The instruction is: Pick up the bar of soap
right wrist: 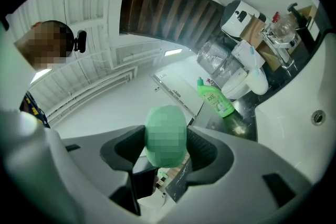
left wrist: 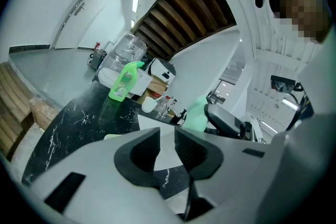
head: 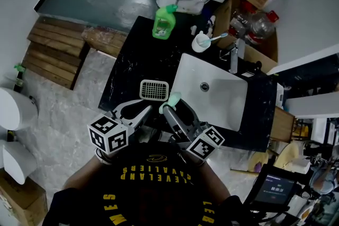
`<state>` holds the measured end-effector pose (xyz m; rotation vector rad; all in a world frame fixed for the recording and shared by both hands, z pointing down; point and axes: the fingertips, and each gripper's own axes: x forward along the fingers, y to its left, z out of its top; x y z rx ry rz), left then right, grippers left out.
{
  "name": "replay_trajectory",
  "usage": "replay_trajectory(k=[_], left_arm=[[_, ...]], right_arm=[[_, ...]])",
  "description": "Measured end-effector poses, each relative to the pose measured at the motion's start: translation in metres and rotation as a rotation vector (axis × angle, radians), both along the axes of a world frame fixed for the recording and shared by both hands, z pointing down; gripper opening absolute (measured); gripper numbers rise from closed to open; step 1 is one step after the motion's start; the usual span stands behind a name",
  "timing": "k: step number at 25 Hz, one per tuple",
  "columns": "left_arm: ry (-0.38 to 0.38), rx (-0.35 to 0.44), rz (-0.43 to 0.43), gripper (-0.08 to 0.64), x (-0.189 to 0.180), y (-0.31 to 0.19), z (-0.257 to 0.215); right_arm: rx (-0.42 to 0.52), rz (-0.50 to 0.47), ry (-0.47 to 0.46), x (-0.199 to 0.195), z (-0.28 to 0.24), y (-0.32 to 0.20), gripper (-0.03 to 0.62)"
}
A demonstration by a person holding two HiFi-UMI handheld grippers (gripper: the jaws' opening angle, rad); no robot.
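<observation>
Bar of soap (right wrist: 166, 134) — pale green, rounded, small — is clamped between the pads of the right gripper (right wrist: 166, 150), held clear above the front edge of the counter (head: 124, 69), beside the basin (head: 222, 108). Judged light, rigid and slippery if wet; a hold across its broad faces suits it. Left gripper (left wrist: 167, 145): jaws slightly apart, empty. The slatted soap dish (head: 154, 90) stands empty. The cup (head: 200, 43) at the back edge holds a toothbrush.

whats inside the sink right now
Only its drain shows in the white sink; the near-left corner is covered by the right gripper holding the green soap.
</observation>
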<state>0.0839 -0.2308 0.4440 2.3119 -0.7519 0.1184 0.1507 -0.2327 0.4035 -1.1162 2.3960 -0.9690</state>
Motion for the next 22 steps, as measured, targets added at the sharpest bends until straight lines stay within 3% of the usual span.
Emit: replay_trajectory(k=[22], left_arm=[[-0.003, -0.012, 0.002, 0.095, -0.003, 0.0052, 0.0034]], right_arm=[[-0.007, -0.005, 0.005, -0.0049, 0.0022, 0.0054, 0.262]])
